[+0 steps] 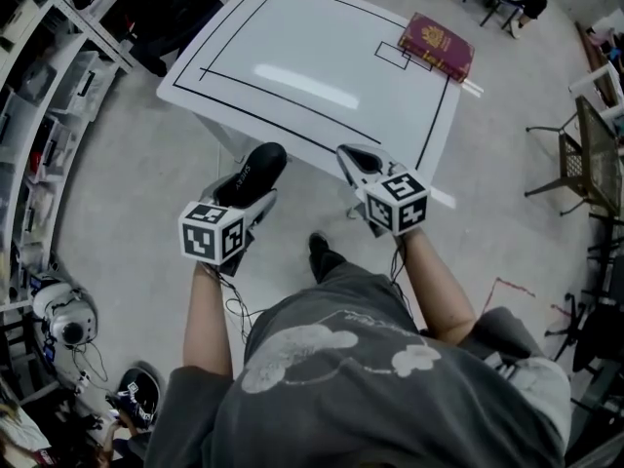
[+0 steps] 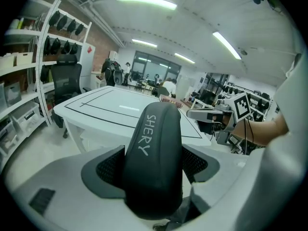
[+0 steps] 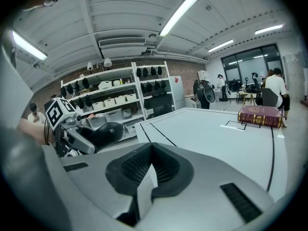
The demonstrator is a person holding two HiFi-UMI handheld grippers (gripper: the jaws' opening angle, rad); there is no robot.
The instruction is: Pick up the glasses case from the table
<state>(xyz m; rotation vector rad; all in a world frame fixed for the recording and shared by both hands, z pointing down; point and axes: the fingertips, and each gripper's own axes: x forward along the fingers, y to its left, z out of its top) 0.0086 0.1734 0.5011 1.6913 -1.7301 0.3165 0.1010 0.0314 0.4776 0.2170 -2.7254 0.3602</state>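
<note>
The black glasses case [image 1: 257,170], marked "SHERY" in white, sits between the jaws of my left gripper [image 1: 251,187], which is shut on its sides. In the left gripper view the case [image 2: 155,158] stands lengthwise and fills the gap between the pads. The gripper holds it in the air, just off the near edge of the white table [image 1: 322,57]. My right gripper [image 1: 357,159] is level with it on the right; its pads [image 3: 144,170] meet with nothing between them. From the right gripper view the case [image 3: 103,133] shows at the left.
The table [image 3: 211,134] carries black tape lines and a maroon book [image 1: 436,46] at its far right corner. Shelves with bins [image 1: 39,96] line the left side. A black office chair [image 2: 65,83] stands by the shelves. Metal chairs [image 1: 585,154] are at the right.
</note>
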